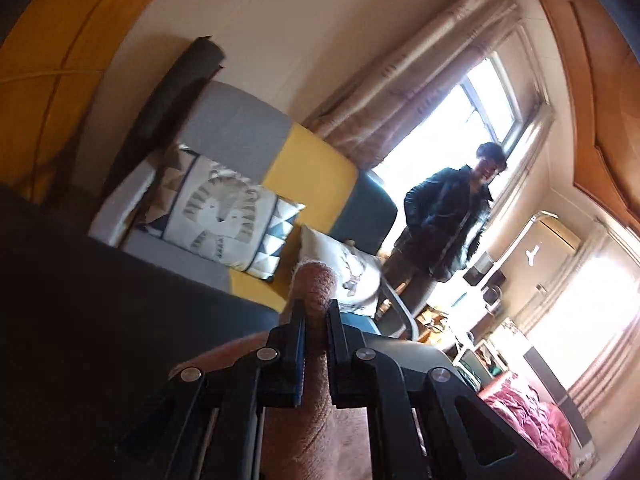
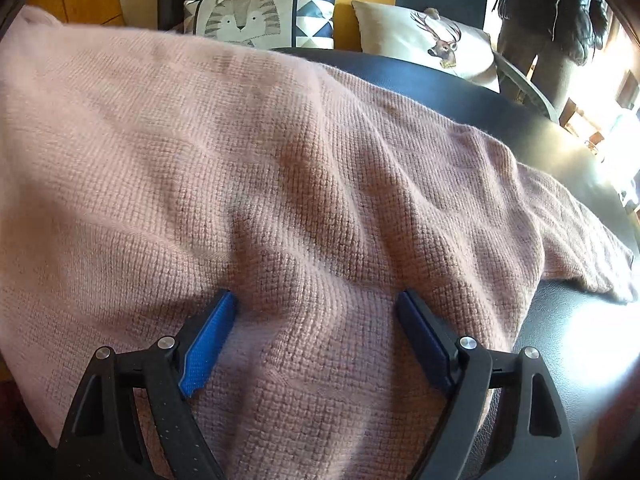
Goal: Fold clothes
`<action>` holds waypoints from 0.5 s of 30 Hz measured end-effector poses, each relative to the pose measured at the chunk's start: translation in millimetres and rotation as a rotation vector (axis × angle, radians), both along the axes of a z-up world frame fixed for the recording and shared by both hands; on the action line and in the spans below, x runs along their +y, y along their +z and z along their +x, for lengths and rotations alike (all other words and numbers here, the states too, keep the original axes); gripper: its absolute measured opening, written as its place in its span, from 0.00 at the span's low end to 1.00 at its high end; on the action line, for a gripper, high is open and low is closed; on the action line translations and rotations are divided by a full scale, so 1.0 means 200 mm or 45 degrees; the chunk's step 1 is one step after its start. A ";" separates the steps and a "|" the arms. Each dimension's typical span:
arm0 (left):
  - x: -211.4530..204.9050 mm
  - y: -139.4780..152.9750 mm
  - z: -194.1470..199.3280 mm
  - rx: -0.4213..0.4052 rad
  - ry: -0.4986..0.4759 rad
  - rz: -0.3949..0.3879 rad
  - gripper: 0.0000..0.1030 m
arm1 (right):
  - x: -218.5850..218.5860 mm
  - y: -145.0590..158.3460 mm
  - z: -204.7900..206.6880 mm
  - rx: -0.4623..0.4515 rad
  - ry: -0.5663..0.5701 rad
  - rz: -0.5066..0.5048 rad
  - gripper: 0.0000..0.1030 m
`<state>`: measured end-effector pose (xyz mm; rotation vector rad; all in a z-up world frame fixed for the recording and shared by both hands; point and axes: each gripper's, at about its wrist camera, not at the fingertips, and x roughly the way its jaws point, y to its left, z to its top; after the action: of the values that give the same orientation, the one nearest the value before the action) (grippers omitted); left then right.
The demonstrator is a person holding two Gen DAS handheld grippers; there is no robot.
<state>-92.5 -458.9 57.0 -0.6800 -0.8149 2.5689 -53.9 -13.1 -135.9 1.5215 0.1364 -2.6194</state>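
A pink knitted sweater (image 2: 280,184) is spread over a dark table (image 2: 560,320); its left part is lifted into a raised fold, and a sleeve trails off to the right. My right gripper (image 2: 316,300) stands open, tips pressed down on the knit near its front edge, with a ridge of fabric between the fingers but not pinched. In the left wrist view my left gripper (image 1: 316,308) is shut on a fold of the same pink sweater (image 1: 314,280), held up above the table and pointing toward the sofa.
Behind the table stands a grey, yellow and dark blue sofa (image 1: 240,128) with a tiger cushion (image 2: 260,16) and a deer cushion (image 2: 432,40). A person in a dark jacket (image 1: 444,216) stands at the right by a bright window (image 1: 452,132). A chair back (image 1: 400,312) is near the table.
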 end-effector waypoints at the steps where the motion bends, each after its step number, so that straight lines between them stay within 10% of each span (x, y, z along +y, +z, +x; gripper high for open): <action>1: -0.04 -0.04 0.00 -0.033 0.022 0.020 0.07 | 0.01 0.00 0.00 -0.003 0.002 -0.001 0.82; 10: -0.31 -0.90 0.08 -0.650 0.250 0.125 0.10 | 0.05 -0.03 -0.01 0.011 0.006 -0.002 0.83; 15: -0.33 -0.97 0.23 -0.687 0.283 0.190 0.14 | 0.06 -0.03 -0.02 -0.017 0.025 -0.011 0.84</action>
<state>-45.6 -525.6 -137.9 -1.3287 -1.2965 2.5004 -58.2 -1.3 -142.2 1.5262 0.1375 -2.5911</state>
